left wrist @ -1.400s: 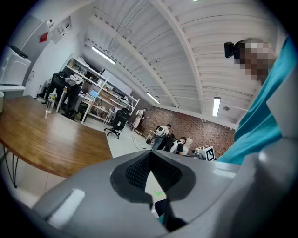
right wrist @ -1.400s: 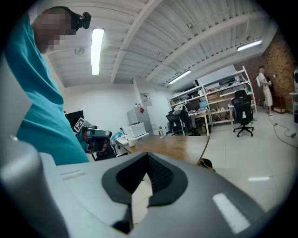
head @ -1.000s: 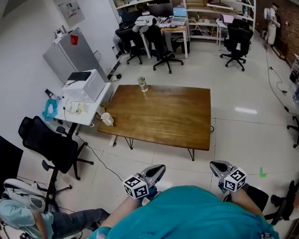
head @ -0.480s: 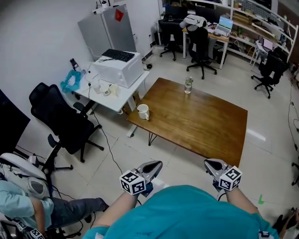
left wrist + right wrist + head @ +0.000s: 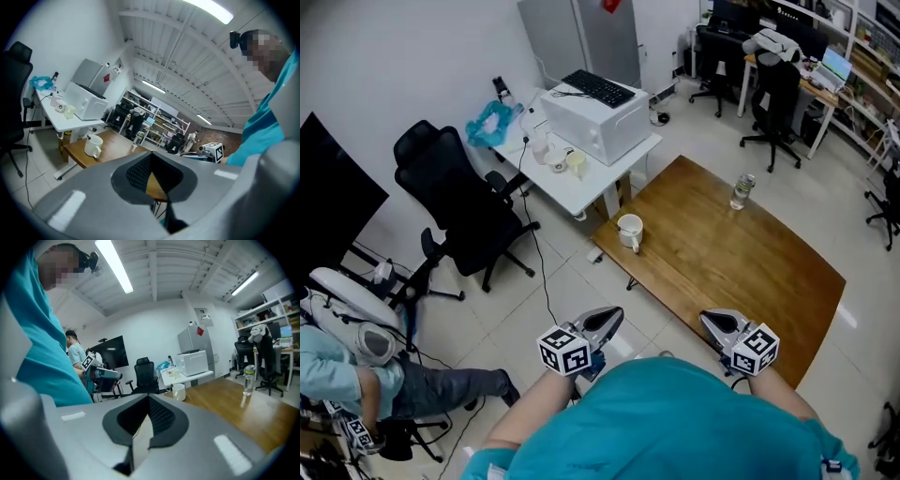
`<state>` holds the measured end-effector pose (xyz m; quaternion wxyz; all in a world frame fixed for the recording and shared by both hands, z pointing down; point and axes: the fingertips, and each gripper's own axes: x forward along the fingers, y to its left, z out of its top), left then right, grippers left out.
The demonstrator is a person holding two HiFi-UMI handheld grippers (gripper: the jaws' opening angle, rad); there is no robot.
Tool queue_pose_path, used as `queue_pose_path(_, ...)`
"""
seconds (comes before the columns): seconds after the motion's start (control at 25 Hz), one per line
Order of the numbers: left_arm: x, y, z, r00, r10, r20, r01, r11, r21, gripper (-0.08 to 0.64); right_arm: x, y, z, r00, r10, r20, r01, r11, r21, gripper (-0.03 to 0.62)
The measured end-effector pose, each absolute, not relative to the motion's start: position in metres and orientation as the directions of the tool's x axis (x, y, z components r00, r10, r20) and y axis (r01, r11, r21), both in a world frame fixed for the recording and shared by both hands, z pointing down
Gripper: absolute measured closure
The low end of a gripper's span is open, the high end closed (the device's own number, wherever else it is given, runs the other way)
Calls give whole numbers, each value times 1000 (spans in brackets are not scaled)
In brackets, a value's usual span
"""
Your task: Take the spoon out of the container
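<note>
Left gripper [image 5: 613, 313] and right gripper [image 5: 707, 317] are held level, close to the person's chest at the bottom of the head view, posed as in the earlier frames.

Change noted: the head view has swung across the room. The wooden table [image 5: 741, 267], central a second ago, now lies to the right and slantwise. The white desk [image 5: 600, 183] and black office chair [image 5: 455, 187] have come toward the middle. The mug [image 5: 629, 230] and glass jar [image 5: 742, 191] keep their places on the table.

Jaw state: the left gripper's pads meet at the tips with nothing between them. The right gripper is likewise closed and empty. Neither touches any object.

Task item: the spoon [image 5: 87, 137] stands in the mug, its dark handle end rising above the rim. The mug sits at the table corner nearest the white desk. It is well apart from both grippers, ahead of them across the floor and slightly nearer the left one.
</note>
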<state>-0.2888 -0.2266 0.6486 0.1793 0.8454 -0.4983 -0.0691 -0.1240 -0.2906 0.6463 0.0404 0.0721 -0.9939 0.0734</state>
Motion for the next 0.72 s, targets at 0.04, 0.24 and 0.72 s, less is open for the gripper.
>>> queue_pose_path(0.04, -296, -245, 657, 473, -878, 72, -827, -414, 381, 557, -134, -310, 652, -990, -111, 92, -124, 982, -142, 591)
queue_pose_path(0.24, -322, -334, 690, 407, -905, 128, -857, -330, 396, 557, -176, -401, 675, -995, -11, 104, -24, 992, -127, 591)
queue_pose_path(0.72, -457, -465, 775, 455, -862, 223, -772, -257, 581, 490, -294, -494, 726, -978, -89, 186, -121, 979, -167, 591)
